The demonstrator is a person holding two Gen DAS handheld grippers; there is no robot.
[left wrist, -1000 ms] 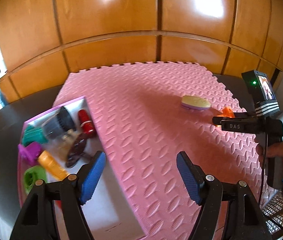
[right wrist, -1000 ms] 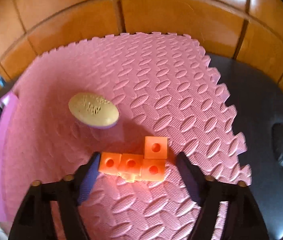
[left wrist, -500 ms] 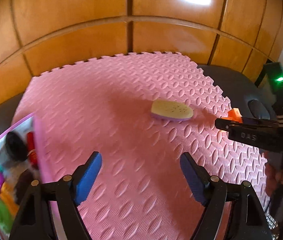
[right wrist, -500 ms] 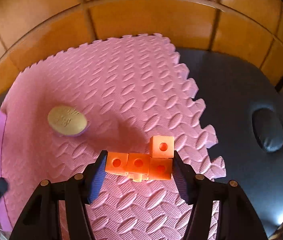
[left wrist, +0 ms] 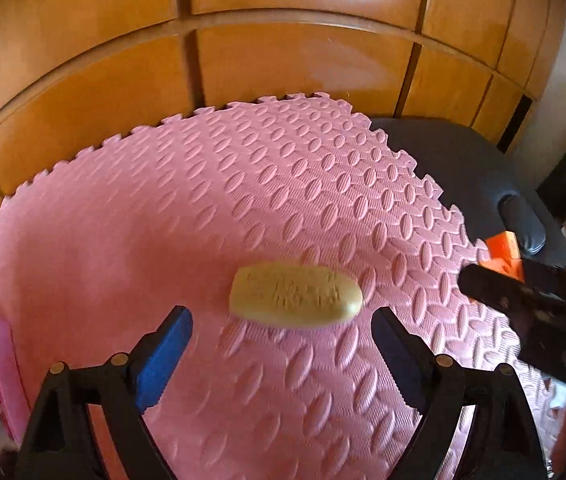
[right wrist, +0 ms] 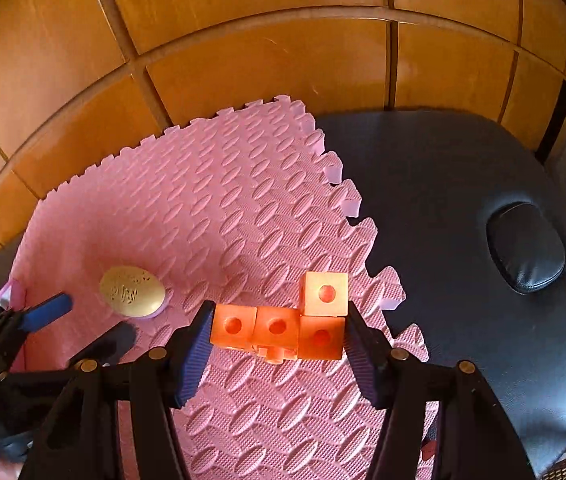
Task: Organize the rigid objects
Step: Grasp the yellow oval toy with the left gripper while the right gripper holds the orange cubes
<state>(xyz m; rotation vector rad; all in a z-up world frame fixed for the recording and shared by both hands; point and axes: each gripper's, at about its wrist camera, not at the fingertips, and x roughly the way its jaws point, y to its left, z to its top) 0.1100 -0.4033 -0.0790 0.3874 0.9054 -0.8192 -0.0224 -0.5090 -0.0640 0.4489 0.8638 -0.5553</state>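
Orange L-shaped plastic block cluster (right wrist: 283,326) held in right gripper (right wrist: 277,340) jaws above pink foam mat (right wrist: 219,216). Left gripper (left wrist: 283,344) jaws, just opening wide, empty, approach cream oval soap-like piece (left wrist: 295,300). Risk: piece skids on mat; grippers collide.

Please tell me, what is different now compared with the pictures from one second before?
The left gripper swung from the pink bin to the yellow oval piece, its empty jaws opening. The right gripper closed on the orange cube block and lifted it. The oval piece stayed on the pink mat.
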